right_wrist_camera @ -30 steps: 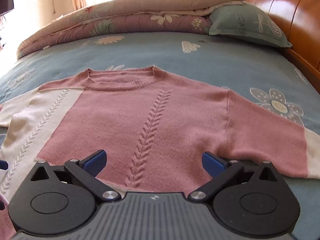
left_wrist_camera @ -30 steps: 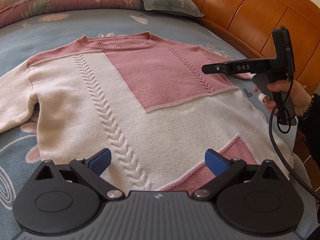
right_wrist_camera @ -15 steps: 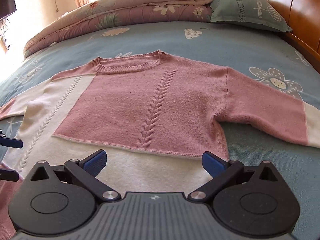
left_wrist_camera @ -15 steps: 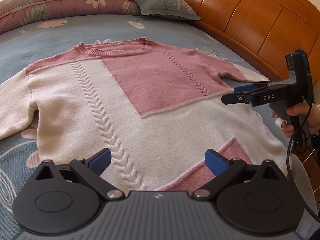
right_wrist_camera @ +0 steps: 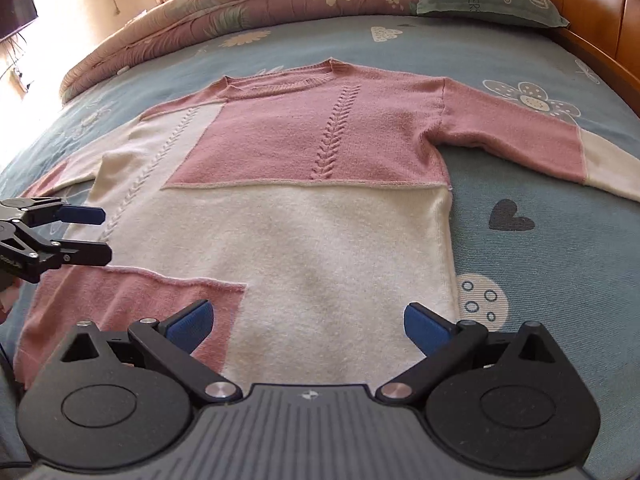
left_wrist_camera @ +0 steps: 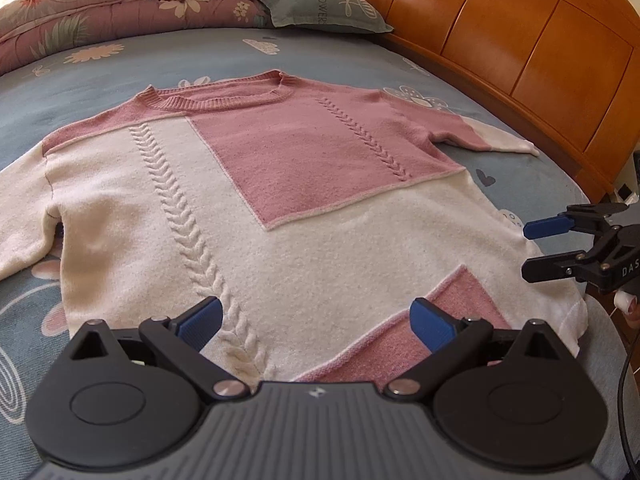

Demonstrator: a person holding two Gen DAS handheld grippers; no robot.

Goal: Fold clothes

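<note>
Got both grippers, left (left_wrist_camera: 316, 316) and right (right_wrist_camera: 308, 322), spread wide and empty over the sweater (left_wrist_camera: 280, 216), flat on the bed (left_wrist_camera: 100, 76).

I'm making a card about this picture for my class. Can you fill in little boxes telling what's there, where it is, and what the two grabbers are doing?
clothing: pink and white sweater, spread flat, front up, not folded yet
lies on: blue flowered bed sheet
sleeves: both stretched out to the sides
left gripper: open, empty, near the bottom hem
right gripper: open, empty, near the bottom hem
behind the sweater: green pillow and a folded flowered quilt
at the side: wooden headboard
</note>
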